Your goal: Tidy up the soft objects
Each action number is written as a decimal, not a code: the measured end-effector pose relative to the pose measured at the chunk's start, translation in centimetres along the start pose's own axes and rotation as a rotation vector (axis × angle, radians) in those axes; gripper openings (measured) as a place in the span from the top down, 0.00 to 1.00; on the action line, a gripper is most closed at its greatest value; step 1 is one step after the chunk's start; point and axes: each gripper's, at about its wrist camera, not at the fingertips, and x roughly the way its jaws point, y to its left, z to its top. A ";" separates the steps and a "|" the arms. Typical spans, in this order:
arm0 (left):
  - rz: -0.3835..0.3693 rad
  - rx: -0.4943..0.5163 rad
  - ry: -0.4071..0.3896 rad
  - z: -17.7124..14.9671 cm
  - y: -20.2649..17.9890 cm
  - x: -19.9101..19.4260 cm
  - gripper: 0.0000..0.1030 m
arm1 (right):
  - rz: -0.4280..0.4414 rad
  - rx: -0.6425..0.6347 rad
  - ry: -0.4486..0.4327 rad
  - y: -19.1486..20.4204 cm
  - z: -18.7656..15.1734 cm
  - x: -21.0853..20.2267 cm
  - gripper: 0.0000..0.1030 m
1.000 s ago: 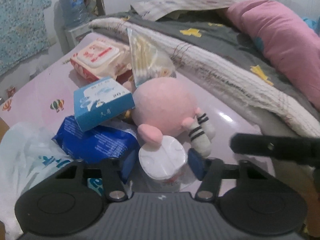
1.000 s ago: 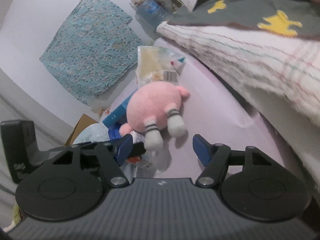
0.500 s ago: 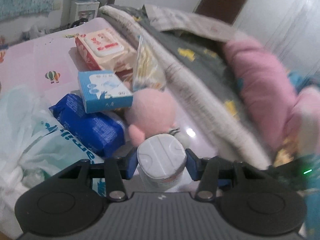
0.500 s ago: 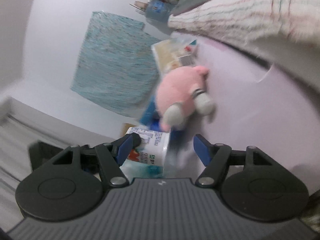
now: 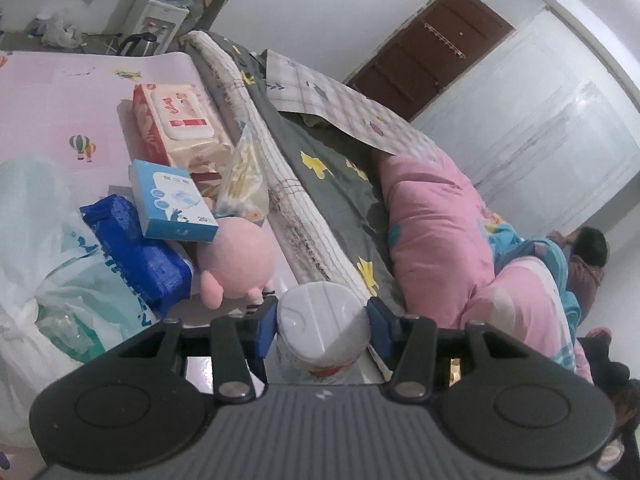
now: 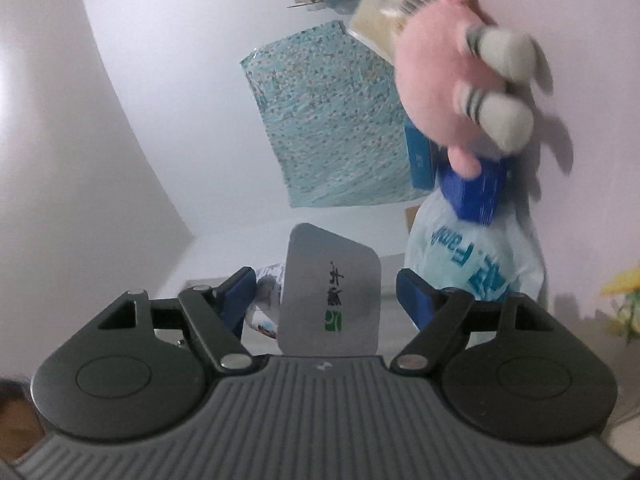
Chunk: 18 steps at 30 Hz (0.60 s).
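Left wrist: my left gripper [image 5: 322, 322] jaws clamp the white tub [image 5: 323, 330], lifted clear; right gripper [image 6: 326, 298] jaws gape near the pink plush [image 6: 436, 80].

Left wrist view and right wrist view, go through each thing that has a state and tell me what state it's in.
Left gripper: shut on the white-lidded canister, lid closed.
Right gripper: open, holding nothing; a grey panel shows between its fingers.
Wet wipes pack: flap shut, lying flat.
Light blue box: closed, resting on the dark blue pack.
Pink plush toy: lying on the mat.
Brown door: closed.
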 end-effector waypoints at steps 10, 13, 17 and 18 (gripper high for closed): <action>-0.042 -0.060 -0.013 -0.2 1.1 -0.5 0.53 | 0.096 0.133 0.028 -2.4 -1.1 1.4 0.25; -0.034 -0.058 -0.018 -0.2 1.2 -0.6 0.53 | 0.091 0.113 0.021 -1.9 -1.2 1.5 0.35; -0.049 -0.082 -0.009 -0.4 1.8 -0.4 0.53 | 0.058 0.078 0.011 -1.4 -1.0 1.2 0.36; -0.052 -0.083 -0.009 -0.4 1.9 -0.4 0.53 | 0.052 0.076 0.007 -1.4 -1.0 1.2 0.36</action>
